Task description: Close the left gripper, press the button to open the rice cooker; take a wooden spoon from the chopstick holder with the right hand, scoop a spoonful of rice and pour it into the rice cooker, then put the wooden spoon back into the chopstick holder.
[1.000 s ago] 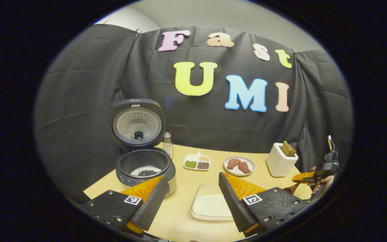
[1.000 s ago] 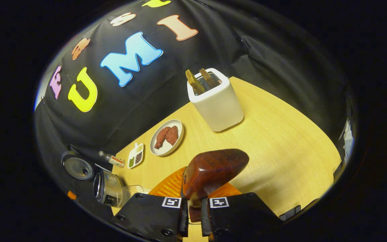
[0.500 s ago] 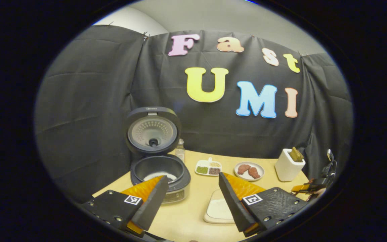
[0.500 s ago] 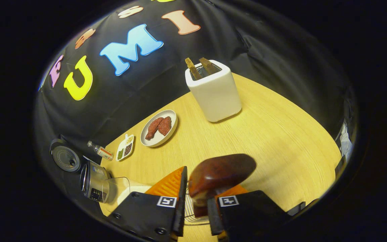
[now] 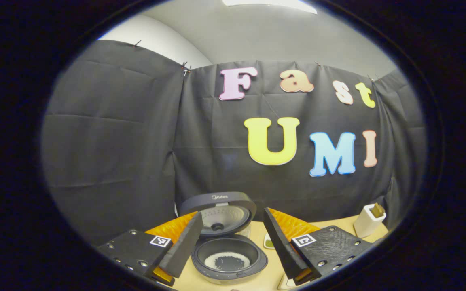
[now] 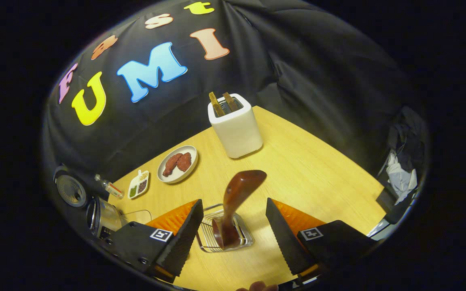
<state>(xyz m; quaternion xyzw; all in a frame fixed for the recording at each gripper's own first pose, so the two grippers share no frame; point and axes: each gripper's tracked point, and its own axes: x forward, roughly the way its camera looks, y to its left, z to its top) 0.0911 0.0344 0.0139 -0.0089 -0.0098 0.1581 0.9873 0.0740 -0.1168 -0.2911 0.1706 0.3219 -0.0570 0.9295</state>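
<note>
**Wood tabletop, black cloth behind: spoon parked in wire holder, both claws open**

Tabletop [image 6: 322, 169] is light wood, dark cloth wall at the far side.

From the right gripper view I see the wooden spoon [image 6: 237, 198] standing tilted in a small wire chopstick holder [image 6: 225, 234], one end down inside the wire, the broad end leaning up and away. It sits between the fingers of my right gripper [image 6: 233, 230], but neither finger touches it: jaws spread wide, nothing held.

Rice cooker [image 5: 227, 242] in the left gripper view: lid up, inner pot exposed, a patch of white rice [image 5: 227, 262] on the bottom. It's framed between the fingers of my left gripper [image 5: 233, 238], also spread apart and empty, hanging above the near side of the cooker.

Farther out in the right gripper view:
- white box container [image 6: 236, 127] at the far side of the table, two brown sticks poking out of the top
- round plate [image 6: 177, 163] with two reddish-brown pieces, left of that container
- small divided dish [image 6: 138, 184] with green and dark fillings, further left
- small bottle [image 6: 109, 187] lying between the dish and the cooker
- clear tray [image 6: 136, 216] just right of the cooker; can't tell its contents
</note>
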